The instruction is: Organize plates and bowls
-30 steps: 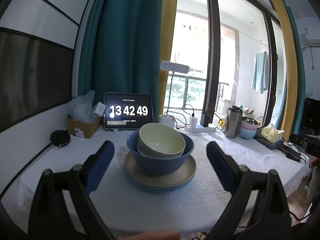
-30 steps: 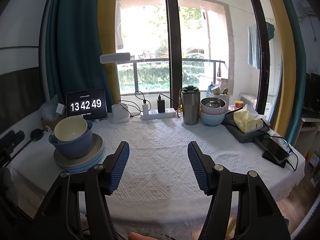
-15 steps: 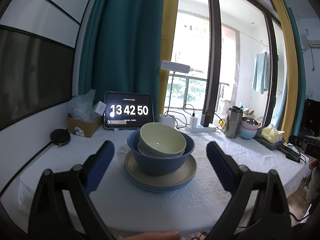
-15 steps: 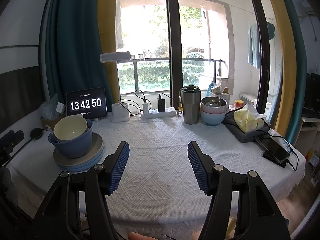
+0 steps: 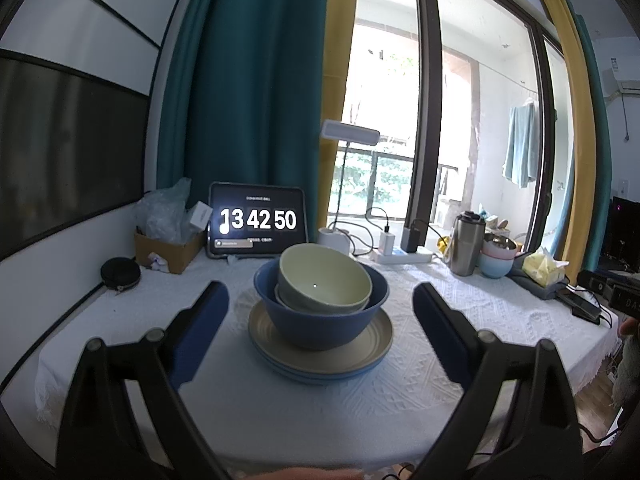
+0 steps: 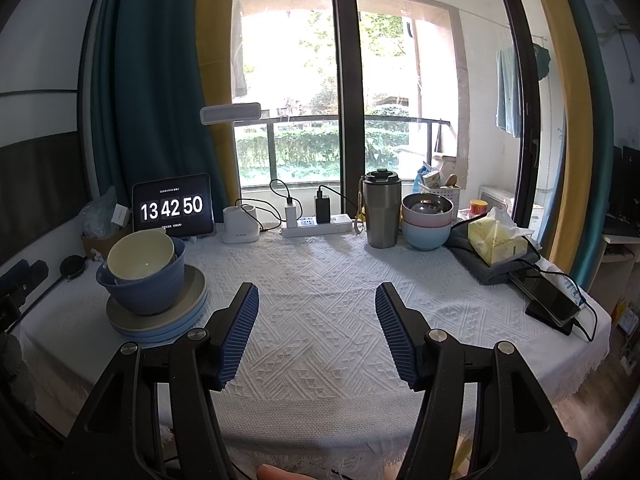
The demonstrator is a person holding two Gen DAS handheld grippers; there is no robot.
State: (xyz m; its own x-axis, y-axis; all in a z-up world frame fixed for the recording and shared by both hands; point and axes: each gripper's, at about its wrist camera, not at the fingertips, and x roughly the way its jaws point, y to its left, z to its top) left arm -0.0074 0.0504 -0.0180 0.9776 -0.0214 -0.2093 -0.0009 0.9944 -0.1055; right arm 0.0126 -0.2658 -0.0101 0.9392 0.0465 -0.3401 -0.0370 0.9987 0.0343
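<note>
**Stack of dishes in front of the left tongs, both tongs apart**

On the table with the white woven cloth [image 6: 320, 280] there is one stack of dishes. At the bottom lie two plates, a light blue plate [image 5: 320, 374] and on it a beige plate [image 5: 320, 354]. On the beige plate stands a blue bowl [image 5: 320, 324], and inside it sits a pale green bowl [image 5: 324, 284], which is tilted and leans toward the left rim of the blue bowl.

The left gripper [image 5: 320, 300] has its two blue pads far apart, and nothing is clamped between them. In the left wrist view the stack appears in the gap between the two fingers, but it lies beyond the fingertips, and the pads do not touch any plate or bowl.

The right gripper [image 6: 316, 292] is also apart and holds nothing. Between its fingers only the bare cloth is seen. From this view the stack is to the left of the left finger [image 6: 236, 336], near it but not touching.

At the far side of the table, near the window, stand a second pair of bowls, a pink bowl [image 6: 426, 216] on a light blue bowl [image 6: 425, 237], next to a steel tumbler [image 6: 381, 210]. They are well apart from both grippers. A tablet [image 6: 172, 208] showing a clock stands behind the stack.
</note>
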